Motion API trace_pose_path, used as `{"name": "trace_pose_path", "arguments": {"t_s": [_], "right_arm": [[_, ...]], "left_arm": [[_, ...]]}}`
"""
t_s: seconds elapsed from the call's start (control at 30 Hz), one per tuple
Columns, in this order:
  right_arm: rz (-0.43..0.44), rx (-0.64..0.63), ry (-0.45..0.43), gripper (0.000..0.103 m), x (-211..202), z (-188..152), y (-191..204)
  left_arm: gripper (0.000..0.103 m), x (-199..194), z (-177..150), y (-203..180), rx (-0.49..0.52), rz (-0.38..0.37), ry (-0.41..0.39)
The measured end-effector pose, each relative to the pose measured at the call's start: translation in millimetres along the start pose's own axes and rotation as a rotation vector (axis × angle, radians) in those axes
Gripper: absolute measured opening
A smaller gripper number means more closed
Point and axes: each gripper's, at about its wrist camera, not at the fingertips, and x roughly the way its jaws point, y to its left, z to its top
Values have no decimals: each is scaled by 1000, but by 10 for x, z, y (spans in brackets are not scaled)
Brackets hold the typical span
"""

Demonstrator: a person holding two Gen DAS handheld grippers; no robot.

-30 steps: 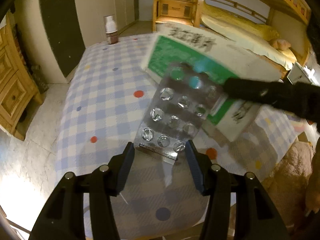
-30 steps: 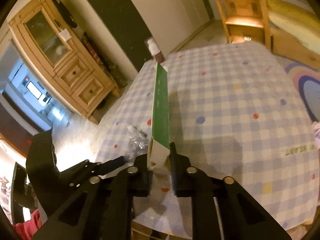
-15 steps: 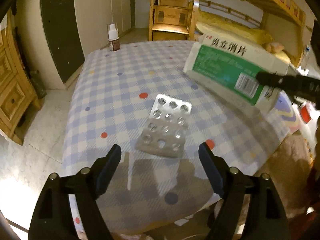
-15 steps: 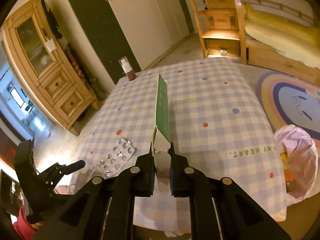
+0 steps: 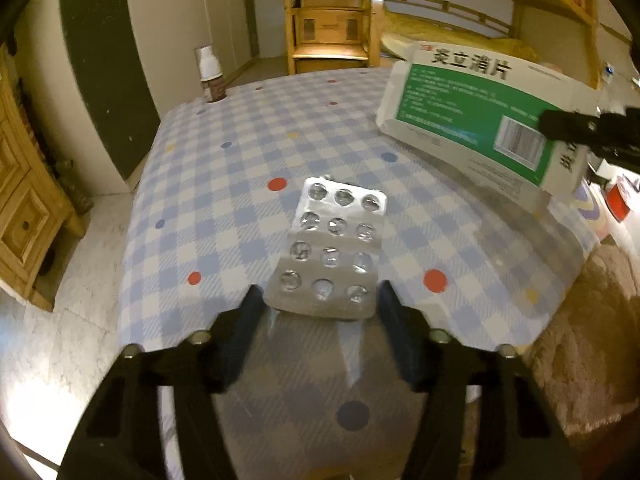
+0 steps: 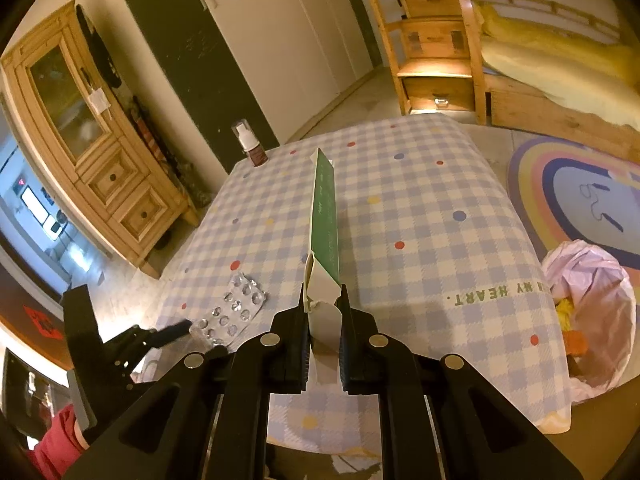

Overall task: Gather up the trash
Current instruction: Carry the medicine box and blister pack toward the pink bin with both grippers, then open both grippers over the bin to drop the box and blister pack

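Pill sheet (image 5: 334, 248), silver with twelve pockets, lies flat on the checked tablecloth (image 5: 240, 152) near the table's front edge, toward its left corner as the right wrist view shows it (image 6: 232, 312). Left gripper (image 5: 320, 300) has its jaws spread wide, one finger on each side of the sheet's near end; whether the fingers touch the sheet cannot be told. Right gripper (image 6: 323, 312) is clamped on one end of a green and white medicine box (image 6: 325, 216), holding it edge-up above the middle of the table; in the left wrist view the same box (image 5: 476, 120) hangs over the table's right side with its printed face and barcode showing. Small brown bottle (image 5: 211, 80) with a white cap stands upright at the far left corner of the table (image 6: 248, 146). On the floor off the table's right edge sits a pink trash bag (image 6: 592, 312), open, with yellow and orange scraps inside, beside a round rainbow rug (image 6: 568, 184)
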Motion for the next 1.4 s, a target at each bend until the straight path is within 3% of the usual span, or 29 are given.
{"name": "trace_pose_path", "arguments": {"t_s": [0.13,0.33,0.6,0.97,1.27,1.37,1.4], "right_arm": [[-3,3,-8,11,-30,-1,-9],[-53,-36,-57,11,-249,53,-7],[-147,-9,-138,11,-646,19,-306],[-348,144,-206,11,-1241,-176,-1317],[-456,295,-154,12,-1247,-336,-2101],[-479,326,-150,23,-1159,-289,-2330],[-474,342,-149,32,-1123,-271,-2416]], "left_arm": [[55,-110,-3,-15,-41,-16,-9],[55,-484,315,-147,-79,-36,-122],[55,-660,786,-829,30,-99,-212],[55,-223,1167,-1982,196,-254,-167],[56,138,1342,-2640,290,-339,-124],[56,237,1384,-2729,304,-351,-115],[56,259,1382,-2736,308,-352,-110]]}}
